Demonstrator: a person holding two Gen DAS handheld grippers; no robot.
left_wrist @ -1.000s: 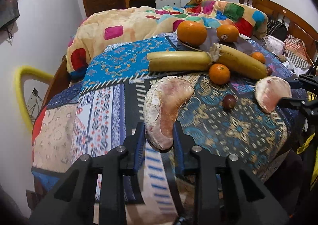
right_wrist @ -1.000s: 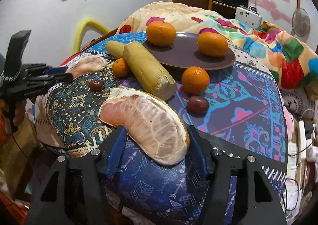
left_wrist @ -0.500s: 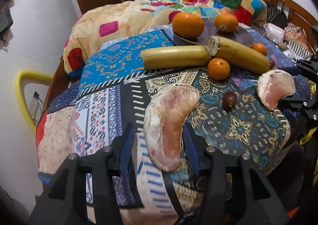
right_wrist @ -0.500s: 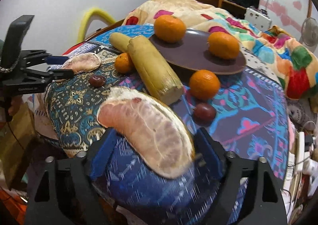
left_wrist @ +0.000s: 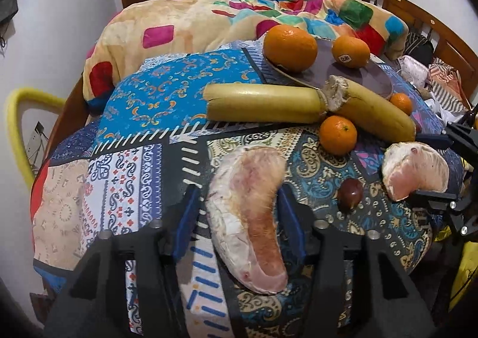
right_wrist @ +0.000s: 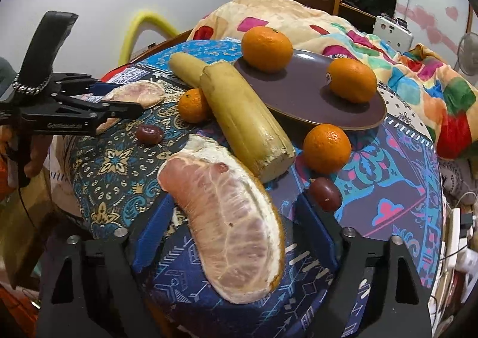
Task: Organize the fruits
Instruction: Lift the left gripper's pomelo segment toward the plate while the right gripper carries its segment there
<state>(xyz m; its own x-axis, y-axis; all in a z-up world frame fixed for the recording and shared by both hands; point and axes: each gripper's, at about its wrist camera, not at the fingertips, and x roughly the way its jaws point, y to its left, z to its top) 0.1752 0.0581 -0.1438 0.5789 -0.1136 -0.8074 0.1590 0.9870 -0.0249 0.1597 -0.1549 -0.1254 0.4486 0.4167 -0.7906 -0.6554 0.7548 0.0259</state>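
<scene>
A pomelo wedge lies on the patterned cloth between the open jaws of my left gripper, with gaps on both sides. A second pomelo wedge lies between the open jaws of my right gripper. Two large oranges sit on the dark purple plate. Two banana pieces, two small oranges and two dark red fruits lie on the cloth.
The fruit lies on a round table under a patchwork cloth. A bed with a colourful blanket stands behind it. A yellow chair back is at the left. The left gripper also shows in the right wrist view.
Both grippers have opened wider and let go of their pomelo wedges, which now rest on the cloth. Both have drawn back a little.
</scene>
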